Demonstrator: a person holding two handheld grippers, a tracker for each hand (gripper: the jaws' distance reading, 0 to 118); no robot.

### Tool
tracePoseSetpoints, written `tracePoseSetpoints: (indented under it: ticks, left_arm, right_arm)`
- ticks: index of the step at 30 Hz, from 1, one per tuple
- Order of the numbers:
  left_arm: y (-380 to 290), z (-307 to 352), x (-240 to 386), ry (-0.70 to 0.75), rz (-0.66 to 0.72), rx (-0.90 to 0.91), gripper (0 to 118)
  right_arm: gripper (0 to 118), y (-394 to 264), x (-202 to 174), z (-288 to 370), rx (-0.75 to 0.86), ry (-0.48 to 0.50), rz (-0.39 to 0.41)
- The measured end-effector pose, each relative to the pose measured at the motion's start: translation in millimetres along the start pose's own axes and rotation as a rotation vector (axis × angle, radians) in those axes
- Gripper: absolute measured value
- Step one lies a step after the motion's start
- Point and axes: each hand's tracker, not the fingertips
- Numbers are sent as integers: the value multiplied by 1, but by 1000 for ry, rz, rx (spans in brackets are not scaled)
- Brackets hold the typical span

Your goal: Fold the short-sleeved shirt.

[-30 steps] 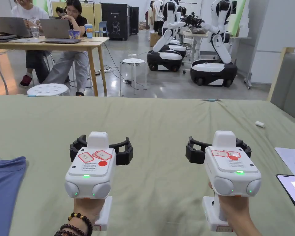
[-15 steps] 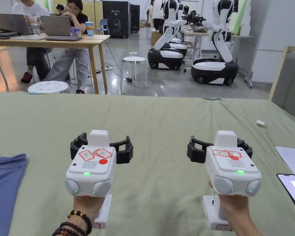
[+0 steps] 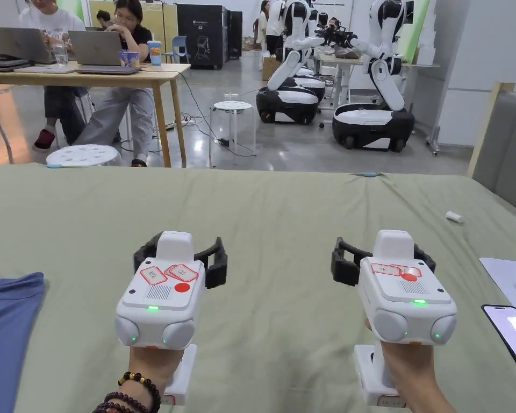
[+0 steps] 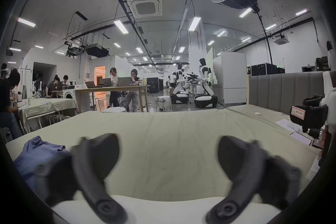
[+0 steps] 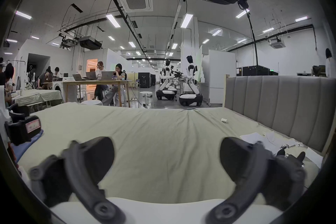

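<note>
My left gripper [image 3: 180,258] and right gripper [image 3: 385,259] hover side by side over green-sheeted bed [image 3: 284,209], fingers of both spread wide, gripping nothing. Blue short-sleeved cotton shirt [image 3: 7,328] lies at 9 o'clock, well apart from left gripper.

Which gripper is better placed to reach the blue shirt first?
Likely the left gripper: the blue shirt lies just beyond its outer side. The right gripper, also open and empty, is farther across the green sheet.
</note>
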Motion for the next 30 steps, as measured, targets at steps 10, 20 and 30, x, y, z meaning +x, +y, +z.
tracePoseSetpoints:
  ticks: [10,20,30]
  left_arm:
    - [3,0,11,-1,-16,2,0]
    - [0,10,-24,49,-12,-10,0]
    - [2,60,-142,279,-3,-18,0]
  right_arm:
    - [0,2,2,3,-7,-25,20]
    - [0,10,-36,-9,-3,45,34]
    - [0,13,-187,-13,21,344,57]
